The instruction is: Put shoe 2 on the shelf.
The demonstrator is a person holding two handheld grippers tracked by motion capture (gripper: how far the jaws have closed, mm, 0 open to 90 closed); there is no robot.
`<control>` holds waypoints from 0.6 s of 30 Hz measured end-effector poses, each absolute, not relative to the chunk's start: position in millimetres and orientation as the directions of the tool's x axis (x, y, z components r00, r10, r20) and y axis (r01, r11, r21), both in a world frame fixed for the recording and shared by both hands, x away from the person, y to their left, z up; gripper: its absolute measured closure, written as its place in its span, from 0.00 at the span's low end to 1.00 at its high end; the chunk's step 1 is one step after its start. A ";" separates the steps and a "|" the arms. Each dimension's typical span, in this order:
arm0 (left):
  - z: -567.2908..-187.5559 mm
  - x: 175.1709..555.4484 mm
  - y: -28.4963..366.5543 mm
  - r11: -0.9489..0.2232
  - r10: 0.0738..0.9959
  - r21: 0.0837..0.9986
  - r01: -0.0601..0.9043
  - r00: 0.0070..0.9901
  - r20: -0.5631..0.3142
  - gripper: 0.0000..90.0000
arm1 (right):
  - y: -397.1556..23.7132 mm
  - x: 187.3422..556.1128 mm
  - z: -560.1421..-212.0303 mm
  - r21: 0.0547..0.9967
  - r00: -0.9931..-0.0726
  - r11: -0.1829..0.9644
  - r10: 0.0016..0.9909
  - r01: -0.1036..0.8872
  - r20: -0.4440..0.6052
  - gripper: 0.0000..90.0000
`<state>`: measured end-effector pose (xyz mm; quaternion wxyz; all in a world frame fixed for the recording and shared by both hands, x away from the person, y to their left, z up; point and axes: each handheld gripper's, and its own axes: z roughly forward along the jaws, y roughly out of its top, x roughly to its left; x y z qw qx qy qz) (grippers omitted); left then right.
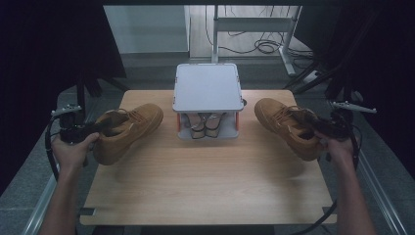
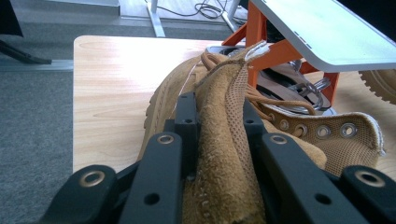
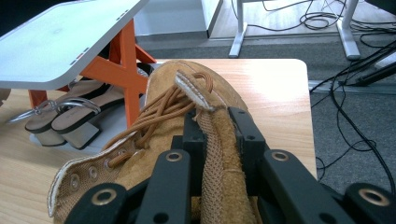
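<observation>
My left tongs (image 1: 93,129) pinched the collar of the left boot (image 1: 129,129), my right tongs (image 1: 320,131) that of the right boot (image 1: 286,126), each boot hanging ahead of its jaws. Soft suede could have slipped free, or a toe clipped the shoe rack (image 1: 208,90) between them.

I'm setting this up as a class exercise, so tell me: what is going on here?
A person holds a pair of tongs in each hand, each shut on a tan boot. The left tongs pinch the collar of the left boot; the right tongs pinch the collar of the right boot. Between the boots, on the wooden table, stands a small white shoe rack with sandals on its lower level.
</observation>
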<state>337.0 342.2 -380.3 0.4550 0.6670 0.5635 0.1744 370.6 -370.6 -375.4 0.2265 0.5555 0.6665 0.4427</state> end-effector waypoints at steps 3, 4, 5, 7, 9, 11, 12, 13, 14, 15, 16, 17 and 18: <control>-378.4 336.5 342.6 0.052 0.910 0.807 0.588 0.305 -0.281 0.85 | -370.4 370.2 -375.1 0.845 -0.276 -0.020 0.941 0.535 0.197 0.87; -377.6 336.4 342.8 0.051 0.910 0.809 0.586 0.306 -0.280 0.85 | -370.3 370.1 -374.8 0.846 -0.275 -0.022 0.941 0.533 0.198 0.87; -376.7 336.4 343.3 0.048 0.910 0.810 0.585 0.309 -0.277 0.85 | -370.3 370.0 -374.5 0.847 -0.273 -0.023 0.942 0.531 0.197 0.87; -375.0 336.2 343.6 0.053 0.909 0.812 0.581 0.308 -0.280 0.85 | -370.3 369.7 -373.5 0.850 -0.269 -0.029 0.942 0.527 0.199 0.87; -373.3 336.0 344.3 0.052 0.909 0.814 0.578 0.311 -0.278 0.85 | -370.6 368.9 -372.2 0.850 -0.265 -0.049 0.940 0.524 0.217 0.87; -371.3 335.7 344.4 0.055 0.908 0.815 0.577 0.310 -0.280 0.85 | -371.6 367.8 -370.3 0.851 -0.263 -0.058 0.938 0.522 0.225 0.87; -370.2 335.7 344.5 0.055 0.909 0.818 0.573 0.311 -0.279 0.85 | -372.3 367.5 -369.5 0.853 -0.263 -0.065 0.937 0.518 0.231 0.87; -368.6 335.5 344.6 0.052 0.909 0.819 0.572 0.313 -0.276 0.85 | -372.7 367.1 -368.8 0.855 -0.262 -0.068 0.936 0.515 0.233 0.87; -367.8 335.5 344.5 0.055 0.909 0.820 0.569 0.312 -0.278 0.85 | -372.6 366.5 -367.7 0.856 -0.262 -0.073 0.936 0.512 0.236 0.87; -366.7 335.5 344.4 0.055 0.909 0.822 0.567 0.313 -0.276 0.85 | -372.8 366.2 -367.1 0.857 -0.262 -0.073 0.936 0.510 0.236 0.87; -365.5 335.4 344.2 0.055 0.909 0.823 0.566 0.313 -0.276 0.85 | -372.4 365.9 -366.3 0.858 -0.260 -0.075 0.937 0.507 0.236 0.87; -364.4 335.6 344.2 0.053 0.910 0.825 0.563 0.314 -0.273 0.85 | -372.3 365.7 -365.6 0.859 -0.262 -0.073 0.936 0.506 0.234 0.87; -363.3 335.7 344.0 0.054 0.909 0.825 0.562 0.314 -0.274 0.85 | -372.3 365.7 -364.8 0.860 -0.263 -0.069 0.937 0.505 0.230 0.87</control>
